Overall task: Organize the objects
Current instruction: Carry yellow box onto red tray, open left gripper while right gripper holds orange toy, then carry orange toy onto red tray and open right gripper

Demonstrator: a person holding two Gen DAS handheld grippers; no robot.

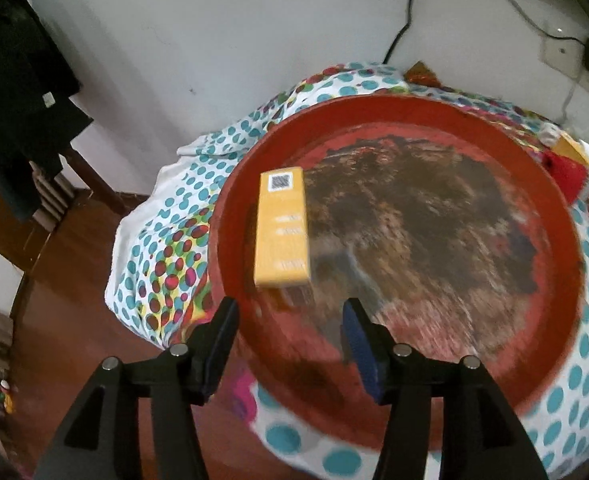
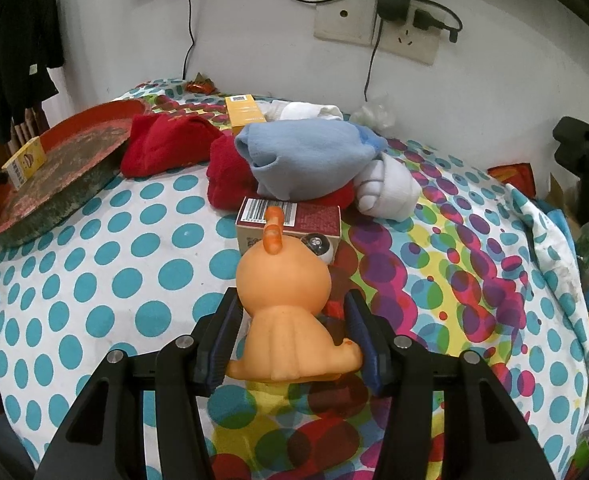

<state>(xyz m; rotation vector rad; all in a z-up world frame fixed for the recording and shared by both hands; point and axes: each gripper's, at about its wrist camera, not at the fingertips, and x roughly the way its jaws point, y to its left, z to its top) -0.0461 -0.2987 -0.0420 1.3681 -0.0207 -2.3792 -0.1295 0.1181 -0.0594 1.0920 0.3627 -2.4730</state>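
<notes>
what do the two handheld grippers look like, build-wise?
Same build in both wrist views. Left gripper and right gripper: matte black angular plastic fingers, dark blue ribbed pads on the inner faces, round silver pins at the pivots, triangular cut-outs in the outer links. No cables, markings, hands or sleeves visible.

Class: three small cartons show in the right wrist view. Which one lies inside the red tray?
The yellow carton with the cartoon print, lying at the near edge of the red tray. The other yellow carton sits behind the socks, and the dark red carton lies on the dotted cloth.
</notes>
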